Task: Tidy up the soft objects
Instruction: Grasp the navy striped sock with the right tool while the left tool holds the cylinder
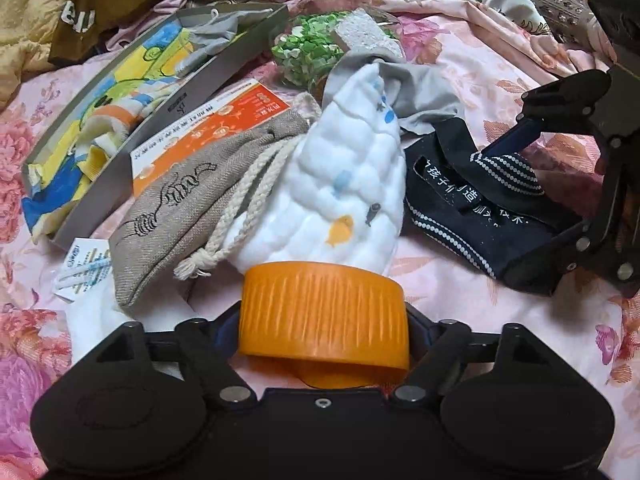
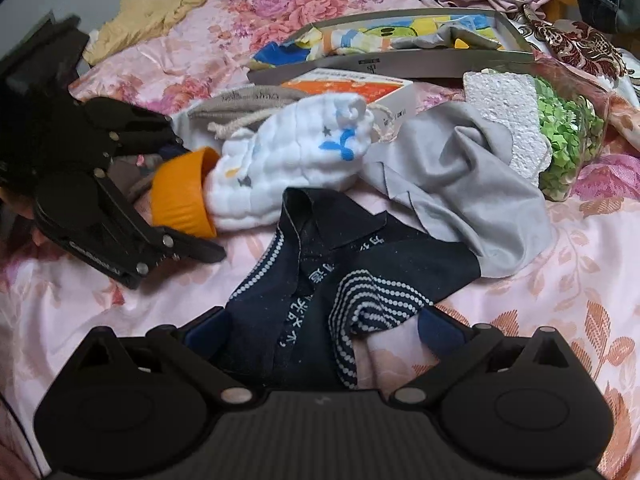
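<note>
The left gripper (image 1: 324,320) is clamped on an orange ribbed ring (image 1: 324,316), its fingers pressing the ring's two sides; in the right wrist view that same gripper (image 2: 176,200) sits at nine o'clock with the ring (image 2: 180,196) between its fingers. The right gripper (image 2: 320,328) stands wide, both fingers spread around a dark navy cloth (image 2: 304,280) with white dotted stripes and printed characters, the fabric lying loose between them and not pinched; from the left wrist view this gripper (image 1: 532,204) appears at three o'clock, straddling the same navy cloth (image 1: 460,200). Just past the ring, at twelve o'clock in the left wrist view, a white quilted cloth (image 1: 340,184) with small coloured prints touches the ring's far rim. At ten o'clock of it lies a beige drawstring pouch (image 1: 180,216), resting partly on an orange and white carton (image 1: 208,128). Farther out at ten o'clock sits a grey shallow box (image 1: 168,104) holding a bright cartoon-print fabric (image 1: 112,92). A grey cloth (image 2: 460,184) lies at one o'clock in the right wrist view, beside a bag of green bits (image 2: 568,140). Everything rests on a pink floral bedspread (image 2: 560,300).
</note>
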### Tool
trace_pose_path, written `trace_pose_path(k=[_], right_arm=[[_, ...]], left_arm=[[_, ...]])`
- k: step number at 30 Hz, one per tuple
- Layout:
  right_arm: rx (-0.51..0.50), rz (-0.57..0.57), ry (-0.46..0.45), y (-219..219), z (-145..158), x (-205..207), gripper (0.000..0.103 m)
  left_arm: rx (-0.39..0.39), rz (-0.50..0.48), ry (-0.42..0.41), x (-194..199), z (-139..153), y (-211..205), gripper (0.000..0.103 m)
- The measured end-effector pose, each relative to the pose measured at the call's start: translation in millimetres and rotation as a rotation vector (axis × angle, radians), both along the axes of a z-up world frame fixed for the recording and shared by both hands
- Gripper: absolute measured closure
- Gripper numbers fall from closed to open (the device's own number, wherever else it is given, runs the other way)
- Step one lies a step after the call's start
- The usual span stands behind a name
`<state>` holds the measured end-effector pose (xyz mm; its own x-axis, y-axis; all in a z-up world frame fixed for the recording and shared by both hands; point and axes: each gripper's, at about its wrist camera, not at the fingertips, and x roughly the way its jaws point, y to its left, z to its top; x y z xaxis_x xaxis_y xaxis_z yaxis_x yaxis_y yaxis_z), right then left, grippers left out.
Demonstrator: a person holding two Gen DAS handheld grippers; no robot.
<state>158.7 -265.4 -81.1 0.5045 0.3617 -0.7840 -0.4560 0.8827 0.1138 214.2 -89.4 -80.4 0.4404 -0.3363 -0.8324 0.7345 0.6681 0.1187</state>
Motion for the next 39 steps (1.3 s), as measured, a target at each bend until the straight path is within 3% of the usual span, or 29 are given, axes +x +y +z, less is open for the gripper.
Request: trace_pose_path(k=[8,16,26,29,32,39], right_arm=[[-0.007,-0.017,-0.027,4,-1,-8,0.000],[-0.014,-0.016,-0.042,6,0,-14,0.002],[-0.020,0.003,-0.063,8,4,-21,0.021],[-0.039,0.030,-0.088,13,6,-26,0.029],[-0.076,0.064,-0.121,22,7,-34,0.039],[-0.124,0.104,-0.159,33,9,-45,0.055]], left_arm=[[-0.010,0.058,-0.077,-18,7,1,0.040],[-0.060,0.106,-0.086,-40,17,3,0.049],[-0.105,0.157,-0.088,-65,24,3,0.050],[-0.125,0.174,-0.079,-69,24,2,0.050],[-0.140,0.170,-0.062,-72,24,1,0.057],[-0.150,0.161,-0.053,-81,21,-4,0.057]])
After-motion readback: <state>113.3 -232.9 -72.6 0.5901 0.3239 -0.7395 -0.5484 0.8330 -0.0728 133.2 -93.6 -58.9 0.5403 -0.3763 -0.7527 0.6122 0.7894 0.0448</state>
